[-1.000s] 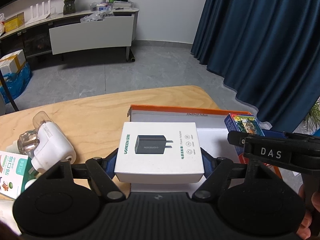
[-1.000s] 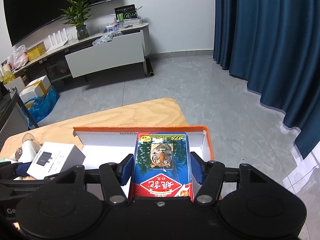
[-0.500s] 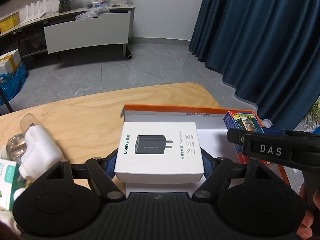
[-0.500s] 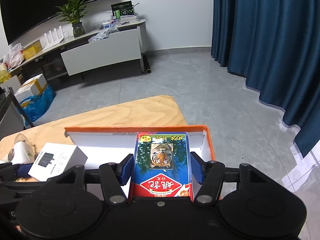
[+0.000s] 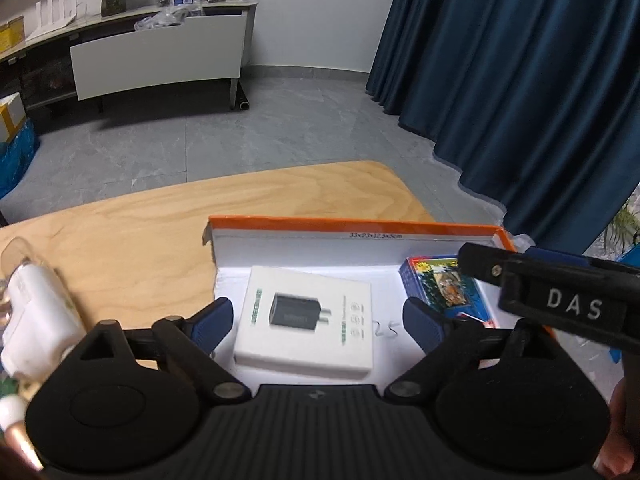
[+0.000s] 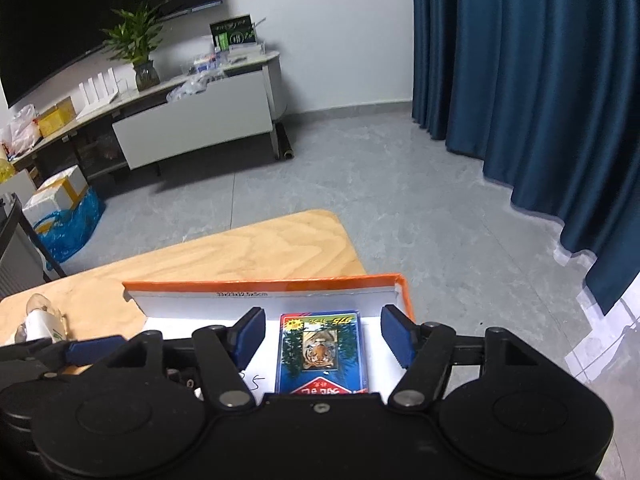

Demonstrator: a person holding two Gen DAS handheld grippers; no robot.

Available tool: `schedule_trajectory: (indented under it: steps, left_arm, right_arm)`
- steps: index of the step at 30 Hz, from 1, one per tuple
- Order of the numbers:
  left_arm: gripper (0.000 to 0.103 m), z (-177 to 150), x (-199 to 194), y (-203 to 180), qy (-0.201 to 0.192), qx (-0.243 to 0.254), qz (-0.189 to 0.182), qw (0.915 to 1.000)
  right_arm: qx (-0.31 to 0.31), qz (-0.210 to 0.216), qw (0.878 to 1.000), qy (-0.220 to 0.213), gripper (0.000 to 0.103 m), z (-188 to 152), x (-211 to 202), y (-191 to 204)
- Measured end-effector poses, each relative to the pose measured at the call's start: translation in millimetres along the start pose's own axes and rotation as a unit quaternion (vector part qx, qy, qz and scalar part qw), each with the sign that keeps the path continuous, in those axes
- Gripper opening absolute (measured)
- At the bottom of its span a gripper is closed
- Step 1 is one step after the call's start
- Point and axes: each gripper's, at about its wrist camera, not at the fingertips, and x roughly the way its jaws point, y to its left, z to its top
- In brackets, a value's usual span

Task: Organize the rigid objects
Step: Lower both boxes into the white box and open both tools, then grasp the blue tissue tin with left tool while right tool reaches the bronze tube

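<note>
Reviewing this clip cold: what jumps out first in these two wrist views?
The orange-rimmed tray at the table's right end, holding a white charger box between the open left gripper and a blue tiger card box between the open right gripper. Behind, a dark blue curtain fills the right.

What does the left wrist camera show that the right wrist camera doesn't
Only the left wrist view shows the white charger box lying in the orange-rimmed box, between the open left gripper, and the right gripper seen from the side, marked DAS. Only the right wrist view shows the open right gripper from behind, its fingers either side of the tiger card box, and the dark wall screen. Both show the card box, the orange-rimmed box, the wooden table and the white device.
</note>
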Motion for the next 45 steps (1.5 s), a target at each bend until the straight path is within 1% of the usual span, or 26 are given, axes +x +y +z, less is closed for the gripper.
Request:
schedule_trajectory:
  steps: [3, 6, 8, 12, 16, 18, 24, 29, 34, 39, 45]
  left_arm:
    - [0.097, -4.3, -20.6, 0.6, -0.006, -0.008, 0.008, 0.9999]
    - [0.099, -10.8, -44.5, 3.5, -0.019, -0.013, 0.03, 0.9993]
    - [0.099, -18.7, -61.2, 8.3, -0.024, -0.018, 0.035, 0.999]
    - [0.099, -37.2, -93.0, 20.8, -0.033, -0.026, 0.056, 0.9976]
    - [0.099, -51.2, -117.3, 36.5, -0.037, -0.05, 0.076, 0.9951]
    - [0.099, -58.6, -128.8, 46.0, -0.038, -0.064, 0.086, 0.9935]
    - [0.099, -79.6, -160.0, 74.2, -0.043, -0.097, 0.115, 0.9876]
    - [0.099, -97.4, -176.5, 100.4, -0.043, -0.131, 0.141, 0.9804]
    - [0.099, -111.7, -186.3, 117.2, -0.042, -0.151, 0.159, 0.9747]
    - [0.099, -122.3, -186.6, 132.9, -0.04, -0.171, 0.177, 0.9685]
    - [0.099, -129.4, -173.7, 150.1, -0.027, -0.196, 0.195, 0.9607]
  right_arm:
    - [0.004, -0.006, 1.0, -0.014, 0.08, -3.6, -17.6, -1.8]
    - [-0.002, 0.0, 1.0, -0.027, 0.085, -10.6, -37.8, 1.6]
    - [-0.01, 0.001, 1.0, -0.026, 0.086, -16.5, -49.0, 6.9]
    - [-0.02, 0.023, 0.999, -0.023, 0.088, -30.7, -70.1, 20.3]
    - [-0.027, 0.047, 0.998, -0.017, 0.088, -44.8, -87.9, 40.9]
    - [-0.03, 0.067, 0.997, -0.012, 0.088, -52.7, -95.4, 52.9]
    - [-0.067, 0.101, 0.993, 0.003, 0.089, -75.8, -108.8, 92.9]
    - [-0.093, 0.124, 0.988, 0.01, 0.089, -90.5, -115.9, 119.9]
    - [-0.112, 0.139, 0.984, 0.017, 0.089, -103.5, -118.9, 138.7]
    - [-0.124, 0.147, 0.981, 0.022, 0.089, -106.7, -119.6, 145.8]
    - [-0.122, 0.151, 0.981, 0.027, 0.089, -107.2, -116.3, 144.8]
